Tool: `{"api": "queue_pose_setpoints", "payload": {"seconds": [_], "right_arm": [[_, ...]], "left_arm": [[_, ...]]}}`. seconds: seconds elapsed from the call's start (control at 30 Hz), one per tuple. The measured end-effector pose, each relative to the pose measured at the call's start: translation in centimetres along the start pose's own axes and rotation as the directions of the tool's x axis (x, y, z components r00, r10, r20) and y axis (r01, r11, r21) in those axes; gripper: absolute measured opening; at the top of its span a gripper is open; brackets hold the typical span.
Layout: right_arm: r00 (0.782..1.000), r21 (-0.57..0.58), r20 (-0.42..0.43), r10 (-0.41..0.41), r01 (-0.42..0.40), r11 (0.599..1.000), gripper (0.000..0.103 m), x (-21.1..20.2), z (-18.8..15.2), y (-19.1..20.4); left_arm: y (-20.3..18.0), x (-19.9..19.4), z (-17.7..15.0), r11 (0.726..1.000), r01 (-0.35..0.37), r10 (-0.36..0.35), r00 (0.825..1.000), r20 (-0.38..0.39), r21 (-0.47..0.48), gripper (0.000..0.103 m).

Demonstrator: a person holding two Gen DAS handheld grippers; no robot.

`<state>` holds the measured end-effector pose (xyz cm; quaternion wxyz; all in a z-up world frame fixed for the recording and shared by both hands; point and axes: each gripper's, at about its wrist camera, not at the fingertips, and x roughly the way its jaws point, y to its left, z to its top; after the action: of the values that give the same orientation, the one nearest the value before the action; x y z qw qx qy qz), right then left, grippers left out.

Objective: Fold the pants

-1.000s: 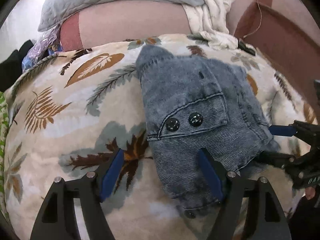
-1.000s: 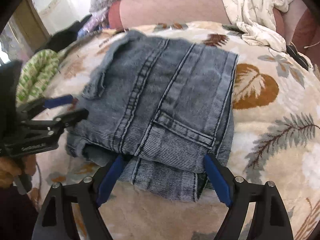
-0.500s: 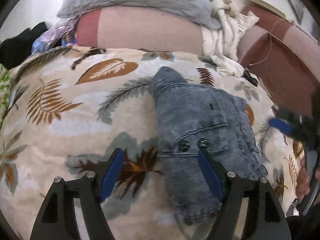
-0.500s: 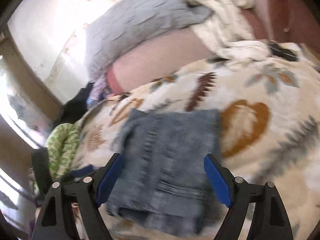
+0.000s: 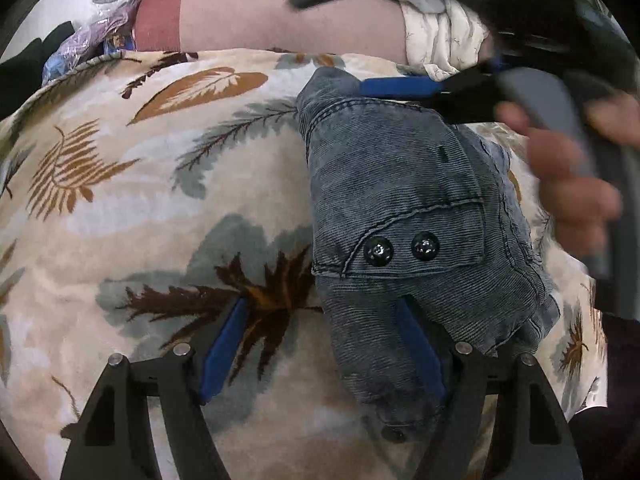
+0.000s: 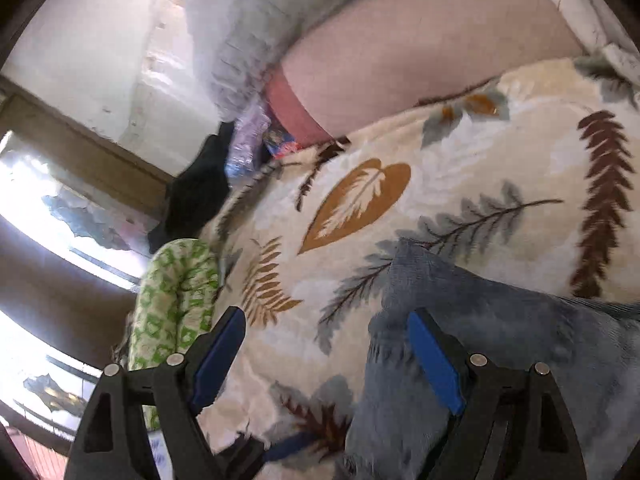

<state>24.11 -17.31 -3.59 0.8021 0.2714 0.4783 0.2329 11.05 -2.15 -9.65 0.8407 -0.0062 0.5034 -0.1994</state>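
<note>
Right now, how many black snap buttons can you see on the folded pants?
3. Two sit side by side on the pocket flap, one and its neighbour; a third is at the near bottom edge of the pants. Folds may hide others.

The pants (image 5: 404,200) are faded blue-grey ribbed denim with two shiny black snaps (image 5: 402,249). Under them the blanket (image 5: 140,208) is cream, printed with tan, brown and grey-blue leaves and ferns. Both grippers are black with bright blue pads (image 5: 224,354). Behind, a pillow (image 6: 420,40) is pale pink with a darker pink band, a grey cover (image 6: 248,20) lies over it, and a green-and-white patterned cloth (image 6: 172,292) sits at the blanket's edge.
</note>
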Motion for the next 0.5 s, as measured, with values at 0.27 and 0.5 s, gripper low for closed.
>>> {"api": "queue_pose_setpoints", "payload": {"seconds": [0.27, 0.5], "right_arm": [[0.996, 0.091, -0.032, -0.081, 0.083, 0.992, 0.086, 3.1, 0.8, -4.3], [0.988, -0.038, 0.124, -0.096, 0.101, 0.994, 0.086, -5.2, -2.2, -3.1]], "left_arm": [[0.3, -0.1, 0.0, 1.000, 0.007, -0.007, 1.000, 0.005, 0.002, 0.078], [-0.6, -3.4, 0.3, 0.995, -0.086, 0.080, 0.989, 0.125, 0.049, 0.077]]}}
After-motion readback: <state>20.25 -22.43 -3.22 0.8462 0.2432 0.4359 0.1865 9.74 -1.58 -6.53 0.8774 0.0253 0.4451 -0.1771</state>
